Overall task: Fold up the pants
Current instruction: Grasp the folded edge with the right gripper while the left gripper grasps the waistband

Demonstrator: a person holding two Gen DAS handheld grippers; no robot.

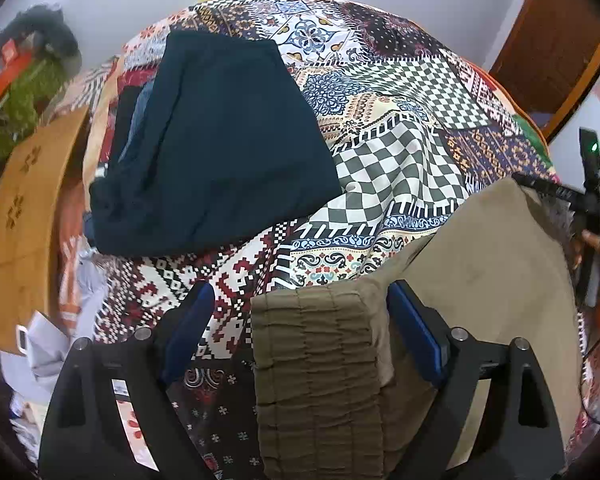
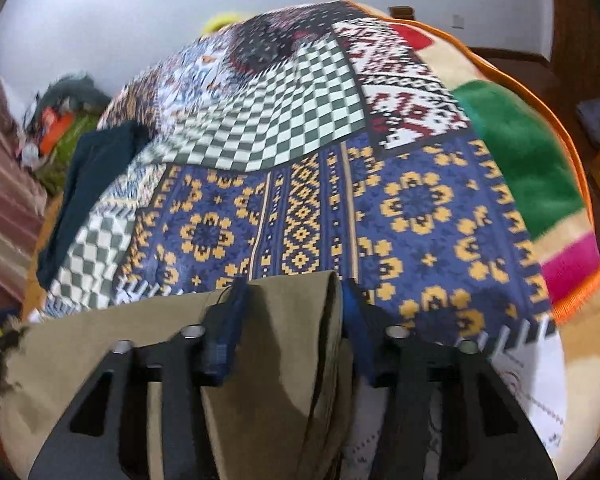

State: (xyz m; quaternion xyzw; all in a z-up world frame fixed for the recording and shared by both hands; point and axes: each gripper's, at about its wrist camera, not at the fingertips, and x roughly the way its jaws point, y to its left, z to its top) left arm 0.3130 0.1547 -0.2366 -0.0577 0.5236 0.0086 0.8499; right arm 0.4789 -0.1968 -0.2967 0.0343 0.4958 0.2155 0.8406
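Observation:
Olive-khaki pants (image 1: 480, 256) lie across the near part of the patterned bed. Their gathered elastic waistband (image 1: 320, 360) sits between the blue pads of my left gripper (image 1: 300, 300), whose jaws stand wide apart around it. My right gripper (image 2: 292, 292) straddles the folded leg end of the same pants (image 2: 292, 360), its jaws parted with cloth between them and not clearly pinched. In the left wrist view the right gripper (image 1: 592, 208) shows at the far right, held by a hand.
A folded dark teal garment (image 1: 220, 140) lies on the patchwork bedcover (image 1: 400, 152) toward the far left, also seen in the right wrist view (image 2: 88, 184). A wooden board (image 1: 24, 216) and cluttered clothes flank the left. A green and orange blanket edge (image 2: 520, 152) lies right.

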